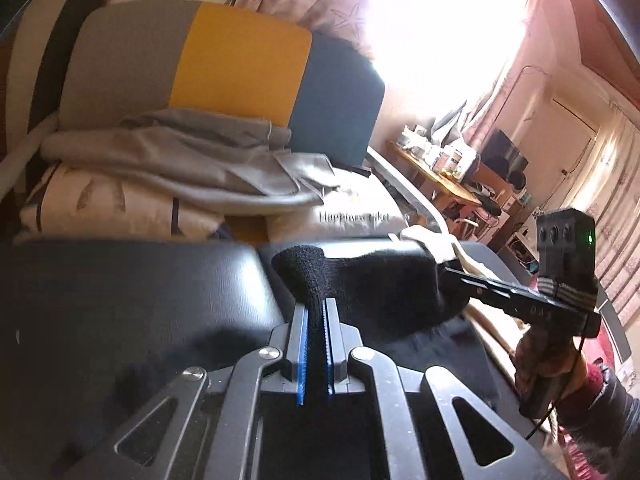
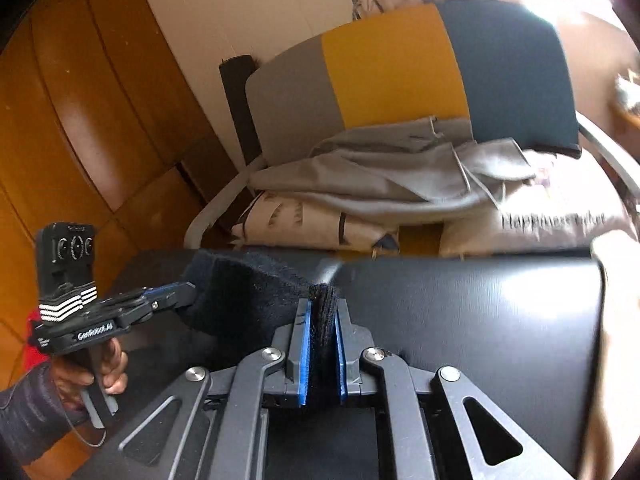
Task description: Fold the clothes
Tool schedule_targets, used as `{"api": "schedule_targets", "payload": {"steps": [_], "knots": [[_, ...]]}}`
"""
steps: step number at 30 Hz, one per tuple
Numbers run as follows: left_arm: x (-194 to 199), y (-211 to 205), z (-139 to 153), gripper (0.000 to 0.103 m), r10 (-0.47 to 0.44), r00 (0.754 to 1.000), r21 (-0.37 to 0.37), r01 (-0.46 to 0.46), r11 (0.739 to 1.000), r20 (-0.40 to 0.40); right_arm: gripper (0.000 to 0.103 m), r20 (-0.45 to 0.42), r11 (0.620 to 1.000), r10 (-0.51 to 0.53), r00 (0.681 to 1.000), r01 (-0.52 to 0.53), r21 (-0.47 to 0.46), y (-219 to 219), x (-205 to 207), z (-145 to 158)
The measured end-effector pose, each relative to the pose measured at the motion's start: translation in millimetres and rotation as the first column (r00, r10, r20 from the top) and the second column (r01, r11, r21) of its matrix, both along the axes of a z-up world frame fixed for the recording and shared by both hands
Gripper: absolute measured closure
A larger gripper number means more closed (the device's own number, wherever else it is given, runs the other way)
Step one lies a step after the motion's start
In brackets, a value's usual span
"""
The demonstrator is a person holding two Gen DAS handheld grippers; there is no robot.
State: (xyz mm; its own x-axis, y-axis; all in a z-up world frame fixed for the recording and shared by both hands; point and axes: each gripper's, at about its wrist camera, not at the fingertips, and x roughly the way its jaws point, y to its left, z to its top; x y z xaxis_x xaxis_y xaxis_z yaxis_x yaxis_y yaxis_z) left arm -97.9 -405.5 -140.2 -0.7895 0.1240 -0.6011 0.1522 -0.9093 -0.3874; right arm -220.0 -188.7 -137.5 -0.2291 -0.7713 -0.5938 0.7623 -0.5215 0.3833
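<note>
Aloft, black cloth between both claws

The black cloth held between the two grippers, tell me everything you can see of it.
The black cloth is dark, fuzzy and fleece-like, bunched into thick folds. The left gripper is shut on one end and the right gripper on the other, so it hangs stretched between them just above a black padded surface. Its layered edge sticks up past each gripper's blue pads. What garment it is cannot be told.
</note>
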Motion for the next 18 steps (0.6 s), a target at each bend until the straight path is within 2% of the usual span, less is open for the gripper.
{"api": "schedule_targets", "payload": {"steps": [5,9,15,18], "knots": [[39.3,21.4,-35.0,0.098,0.009,0.997,0.030,-0.011,0.999,0.071,0.092,0.076,0.999,-0.016,0.997,0.013,0.040,27.9,43.8,-37.8],[61.9,31.6,-57.0,0.098,0.035,0.993,0.045,-0.040,0.998,0.111,0.093,0.095,0.997,-0.032,0.995,0.024,0.077,39.2,65.9,-61.9],[89.6,41.7,-68.3,0.098,0.067,0.990,0.044,-0.073,0.996,0.126,0.093,0.024,0.992,-0.037,0.999,0.033,0.125,52.4,94.8,-66.8],[110.1,33.9,-71.4,0.088,0.099,0.987,0.126,-0.116,0.985,0.128,0.088,0.011,0.989,-0.015,1.000,0.014,0.145,59.4,104.0,-67.5]]}}
